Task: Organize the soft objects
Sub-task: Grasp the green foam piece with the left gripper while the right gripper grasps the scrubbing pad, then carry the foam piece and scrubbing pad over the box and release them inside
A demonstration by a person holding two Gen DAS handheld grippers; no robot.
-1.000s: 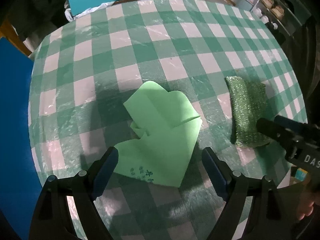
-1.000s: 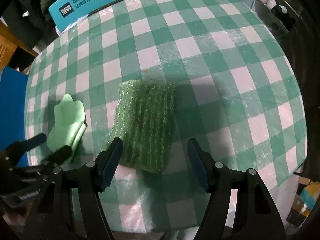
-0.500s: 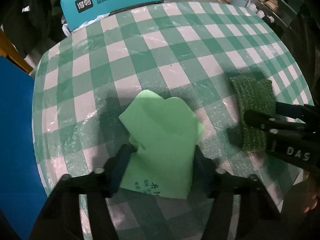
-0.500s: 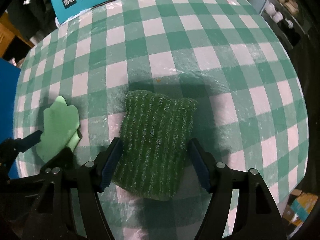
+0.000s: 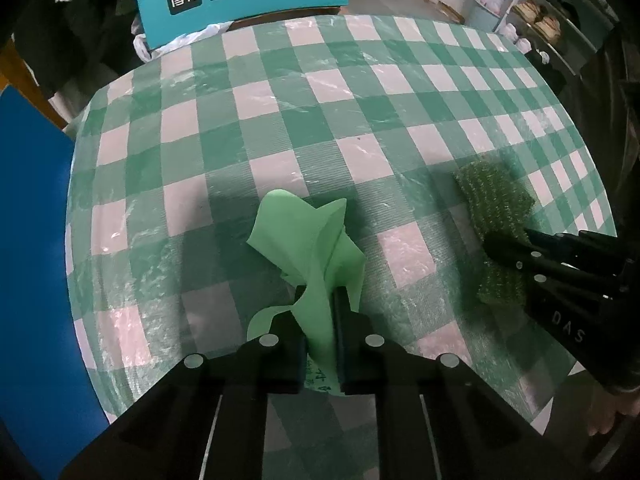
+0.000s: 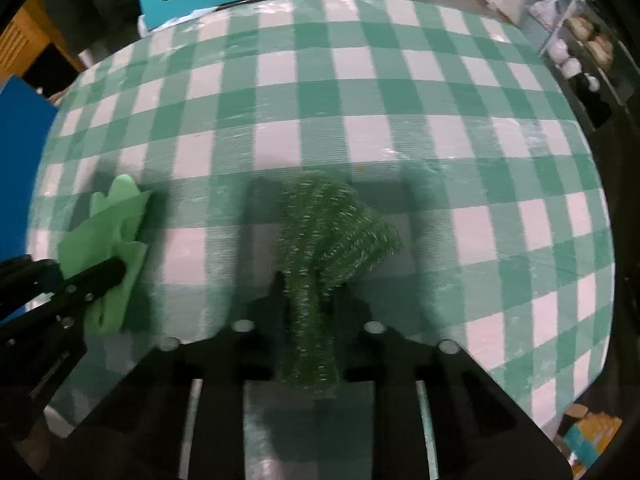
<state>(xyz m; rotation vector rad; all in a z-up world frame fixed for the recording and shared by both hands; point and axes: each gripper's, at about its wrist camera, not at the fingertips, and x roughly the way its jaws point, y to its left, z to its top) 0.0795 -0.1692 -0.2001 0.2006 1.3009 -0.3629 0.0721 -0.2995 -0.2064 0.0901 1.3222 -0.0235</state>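
Left gripper (image 5: 320, 308) is pinching the light green cloth (image 5: 308, 236); right gripper (image 6: 308, 304), jaws just closed, is squeezing the dark green scouring pad (image 6: 328, 232) on the checked table (image 6: 360, 100).

Left tool (image 5: 318, 308) jaws, wide a second ago, now closed on light green cloth (image 5: 308, 240); cloth bunched and creased, no longer flat on table. Right tool (image 6: 308, 300) jaws likewise closed on dark green scrubbing pad (image 6: 332, 232), pad squeezed into narrow ridge between them.

Left claw (image 5: 320, 312) and right claw (image 6: 310, 300) pointing steeply down, jaws just closed, each pinching something soft.
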